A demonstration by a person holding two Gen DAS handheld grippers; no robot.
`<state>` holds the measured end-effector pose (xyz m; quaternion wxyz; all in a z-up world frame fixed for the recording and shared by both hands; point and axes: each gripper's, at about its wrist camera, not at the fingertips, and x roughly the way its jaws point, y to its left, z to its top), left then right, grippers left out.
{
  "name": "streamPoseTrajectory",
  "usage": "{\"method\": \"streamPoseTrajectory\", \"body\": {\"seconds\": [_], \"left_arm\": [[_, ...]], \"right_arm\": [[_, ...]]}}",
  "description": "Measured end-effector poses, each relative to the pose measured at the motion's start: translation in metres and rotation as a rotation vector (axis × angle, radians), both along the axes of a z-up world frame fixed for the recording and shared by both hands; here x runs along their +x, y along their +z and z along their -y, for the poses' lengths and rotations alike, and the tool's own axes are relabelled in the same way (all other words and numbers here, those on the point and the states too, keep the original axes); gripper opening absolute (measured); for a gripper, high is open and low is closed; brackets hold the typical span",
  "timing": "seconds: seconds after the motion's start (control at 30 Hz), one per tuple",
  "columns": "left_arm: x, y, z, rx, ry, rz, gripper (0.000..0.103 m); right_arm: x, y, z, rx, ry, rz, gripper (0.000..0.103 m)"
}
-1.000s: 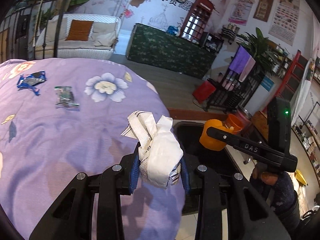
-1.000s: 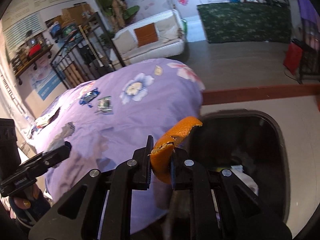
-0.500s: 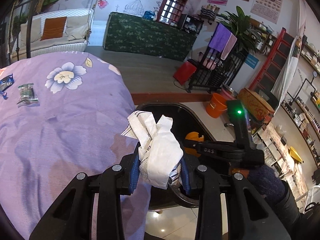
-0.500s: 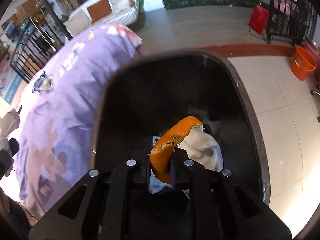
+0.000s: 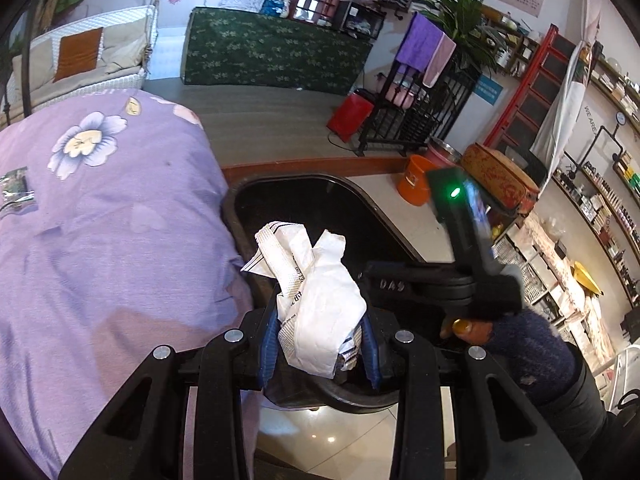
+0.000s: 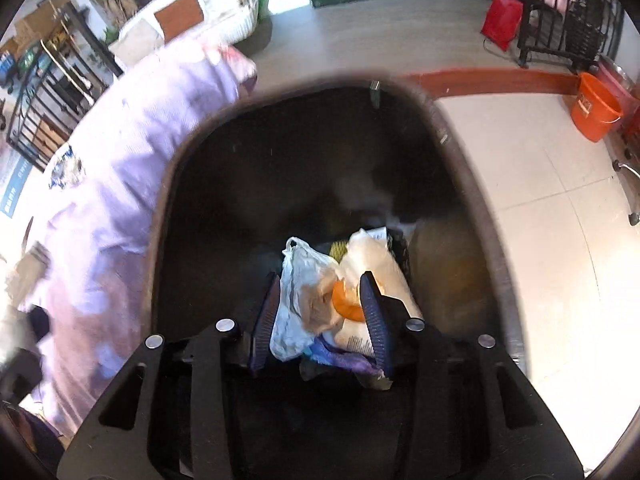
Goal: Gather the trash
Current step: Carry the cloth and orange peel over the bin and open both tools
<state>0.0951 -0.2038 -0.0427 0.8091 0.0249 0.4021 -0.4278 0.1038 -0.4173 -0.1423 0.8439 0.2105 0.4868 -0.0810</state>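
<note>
Left wrist view: left gripper [image 5: 320, 344] fingers clenched on crumpled paper [image 5: 320, 304] beside bin [image 5: 240, 216]; right gripper [image 6: 320, 320] fingers spread above orange peel [image 6: 347, 304] inside.

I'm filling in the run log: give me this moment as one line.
left gripper: shut on paper wad, by bin rim | right gripper: open over bin | orange peel: lying on trash in bin

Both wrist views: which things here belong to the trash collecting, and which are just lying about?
Part of the job:
- crumpled paper, clamped in the left tool
- black bin
- orange peel in the bin, below the open right tool
- wrapper on the purple cloth

Lying about:
- orange bucket
- red bag
- sofa
</note>
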Motion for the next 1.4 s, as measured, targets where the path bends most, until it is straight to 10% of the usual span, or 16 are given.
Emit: {"method": "streamPoseTrajectory", "body": {"seconds": [0.7,1.03,1.4], "left_arm": [[-0.021,-0.031,0.079,0.110,-0.174,-0.018,0.034],[-0.028,-0.035,0.088,0.104,-0.201,0.010,0.077],[-0.035,-0.014,0.058,0.051,-0.187,0.047,0.093]], "right_arm": [[-0.041,0.071,0.043,-0.089,-0.186,0.200,0.058],[-0.044,0.069,0.047,-0.087,-0.193,0.197,0.060],[-0.027,0.067,0.029,-0.078,-0.136,0.220,0.072]]}}
